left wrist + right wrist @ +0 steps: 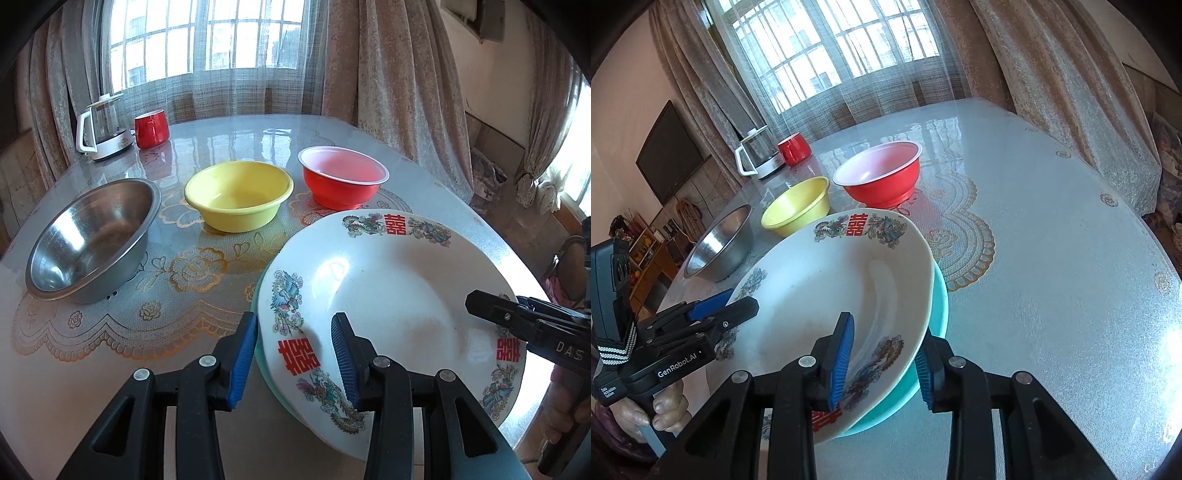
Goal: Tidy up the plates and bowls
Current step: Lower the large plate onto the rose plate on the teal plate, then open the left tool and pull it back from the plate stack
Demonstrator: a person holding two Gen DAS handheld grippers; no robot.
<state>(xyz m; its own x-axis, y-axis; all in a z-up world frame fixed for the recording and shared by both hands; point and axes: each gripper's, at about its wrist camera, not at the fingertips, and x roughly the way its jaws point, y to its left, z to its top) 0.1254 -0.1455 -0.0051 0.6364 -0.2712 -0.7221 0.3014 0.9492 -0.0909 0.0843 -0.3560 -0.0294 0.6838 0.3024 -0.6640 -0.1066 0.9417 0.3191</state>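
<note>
On the table, a steel bowl (92, 236), yellow bowl (238, 199) and red bowl (343, 177) stand in a row. Nearer, a white plate (388, 280) lies on a teal plate (938, 314). The left gripper (293, 362) and right gripper (882, 369) straddle opposite rims, pads apart, not pinching.
</note>
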